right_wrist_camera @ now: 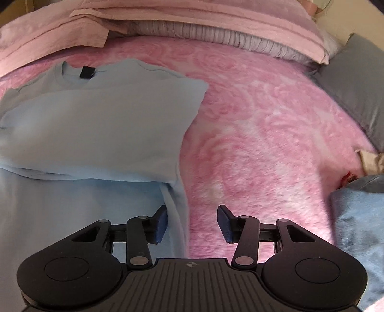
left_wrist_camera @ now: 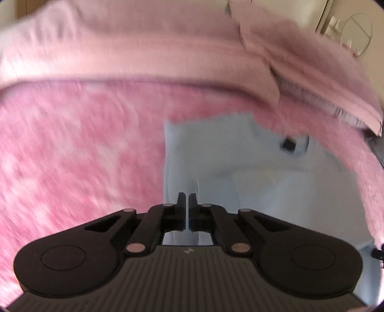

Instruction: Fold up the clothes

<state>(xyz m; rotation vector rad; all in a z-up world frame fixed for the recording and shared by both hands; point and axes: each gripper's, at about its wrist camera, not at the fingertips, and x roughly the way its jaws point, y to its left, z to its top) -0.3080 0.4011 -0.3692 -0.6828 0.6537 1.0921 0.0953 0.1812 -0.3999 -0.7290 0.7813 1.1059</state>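
A light blue T-shirt (right_wrist_camera: pixel 96 124) lies on the pink fuzzy blanket (right_wrist_camera: pixel 264 134), with one side folded in over the body and the collar with its black tag at the far end. My right gripper (right_wrist_camera: pixel 192 222) is open, its jaws straddling the shirt's right edge near the hem. In the left wrist view, which is blurred, my left gripper (left_wrist_camera: pixel 187 204) is shut on a fold of the blue shirt (left_wrist_camera: pixel 216 168) and holds it over the blanket (left_wrist_camera: pixel 72 144).
Pink pillows (right_wrist_camera: pixel 192 21) with a grey ruffle lie along the far side of the bed. A grey cushion (right_wrist_camera: pixel 355 86) sits at the right. A blue denim-like garment (right_wrist_camera: pixel 360 230) lies at the near right, with a small beige item (right_wrist_camera: pixel 369 160) behind it.
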